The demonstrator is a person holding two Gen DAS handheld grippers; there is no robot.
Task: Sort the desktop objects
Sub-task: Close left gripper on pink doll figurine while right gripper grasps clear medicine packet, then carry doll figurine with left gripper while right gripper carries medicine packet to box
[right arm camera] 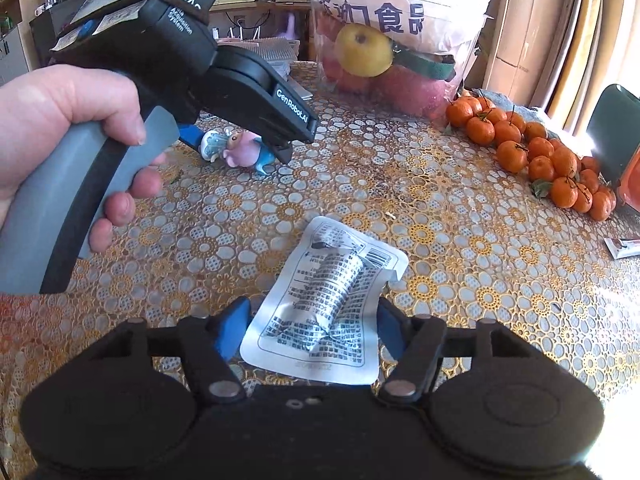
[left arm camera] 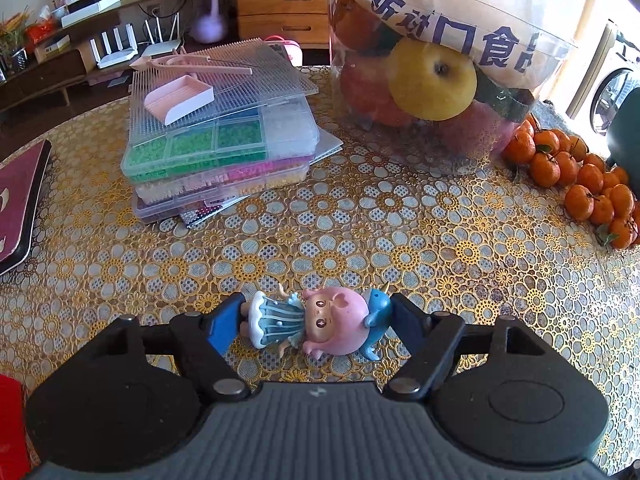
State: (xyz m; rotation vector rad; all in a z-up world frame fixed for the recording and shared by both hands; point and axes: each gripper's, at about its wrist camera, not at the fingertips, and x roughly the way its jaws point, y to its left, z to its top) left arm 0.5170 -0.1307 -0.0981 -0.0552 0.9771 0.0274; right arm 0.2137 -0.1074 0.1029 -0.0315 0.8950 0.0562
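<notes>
- Left gripper (left arm camera: 318, 322): blue fingers (left arm camera: 222, 330) bracket a small doll figurine (left arm camera: 316, 324) lying on its side on the tabletop (left arm camera: 400, 240). Left pad sits at the doll's feet, right pad at the blue fish piece by its head. Can't tell whether it's actually clamped or just touching.
- From the right wrist view: same doll (right arm camera: 236, 148) lies toward the far left part of the tabletop, left gripper (right arm camera: 236, 148) angled down onto it, a person's hand (right arm camera: 68, 120) wrapped on the grey handle.
- Right gripper (right arm camera: 312, 324): jaws spread, a white foil sachet (right arm camera: 324, 304) with printed text lies flat between the fingers, near edge of the tabletop. Gap visible on both sides of the sachet, so not grasped.
- Stack of clear bead boxes (left arm camera: 216, 148) toward the far left, pegboard and a pink scoop (left arm camera: 178, 98) on top.
- Clear bag of fruit (left arm camera: 436, 76) at the far edge, yellow apple pressed to its front.
- Pile of mandarins (left arm camera: 576, 180) along the right edge, just beside the bag.
- Dark red book (left arm camera: 20, 200) at the left edge.
</notes>
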